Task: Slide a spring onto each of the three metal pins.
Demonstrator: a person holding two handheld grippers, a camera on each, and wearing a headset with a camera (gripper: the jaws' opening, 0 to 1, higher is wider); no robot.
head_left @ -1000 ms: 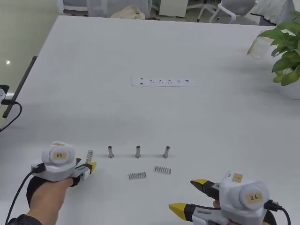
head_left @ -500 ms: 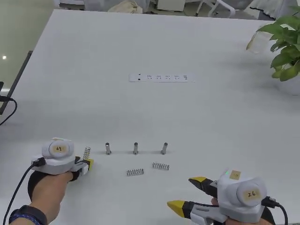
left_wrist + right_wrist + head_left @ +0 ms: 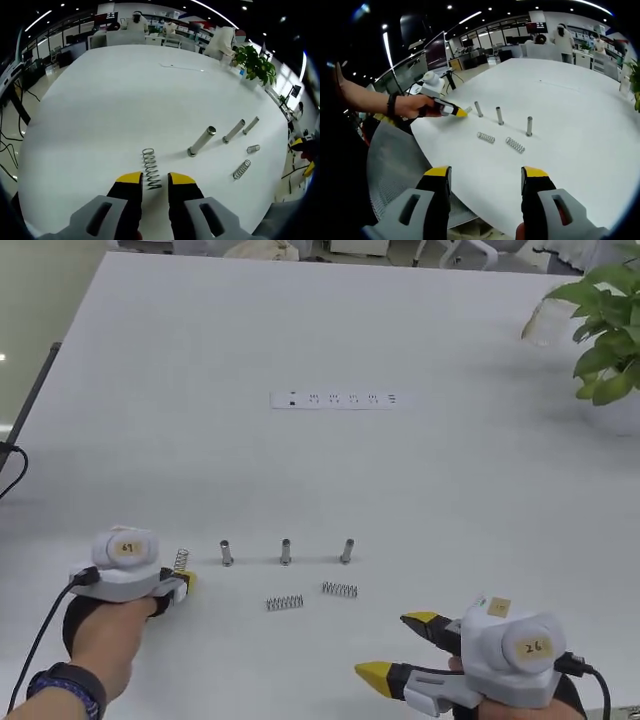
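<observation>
A: Metal comes first. Your left pin, middle pin and right pin stand upright in a row on the white table, and all three are bare.

B: Your left gripper sits just left of that row. Its yellow tips are pinched on the foot of the held spring, which rises from them, near the left pin but apart from it.

A: Your left gripper view agrees: the jaws are nearly together, with the coil's lower end caught between them.

B: Your right gripper hangs lower and to the right, closer to you, with its jaws spread wide apart.

A: On your side of the row, the middle loose spring lies flat just before the middle pin. The right loose spring lies flat just before the right pin. The two are near each other but not touching.

B: Well beyond the pins a power strip lies flat, and a potted plant stands at the far right.
</observation>
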